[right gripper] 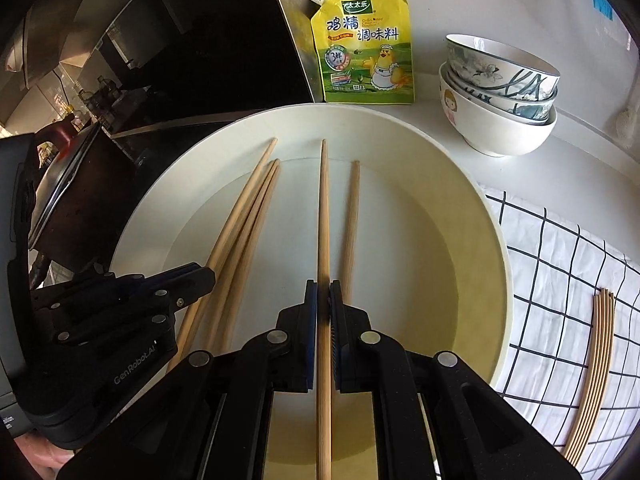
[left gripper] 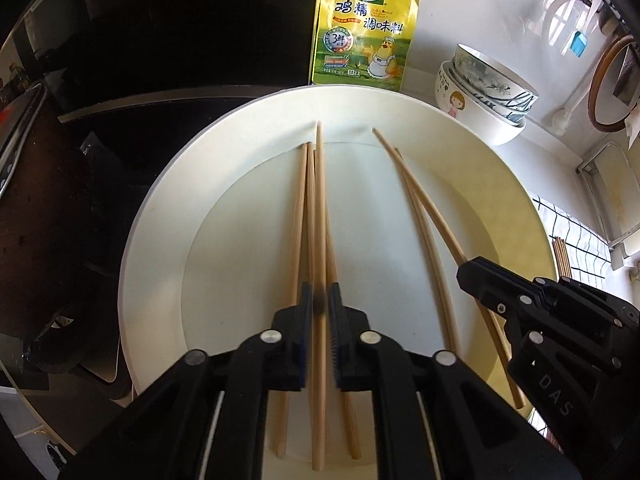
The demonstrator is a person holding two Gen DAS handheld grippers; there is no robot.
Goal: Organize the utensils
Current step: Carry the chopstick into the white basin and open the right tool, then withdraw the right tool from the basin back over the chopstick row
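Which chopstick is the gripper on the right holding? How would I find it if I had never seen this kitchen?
Find the big white plate in front of the yellow seasoning pouch. Several wooden chopsticks lie in it, three bunched to the left. The held chopstick is the one running up the middle between the pads of the right gripper; its neighbour just to the right lies loose.

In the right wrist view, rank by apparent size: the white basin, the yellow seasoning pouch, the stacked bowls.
1. white basin, by far the largest.
2. stacked bowls and yellow seasoning pouch look alike in size; no ranking.
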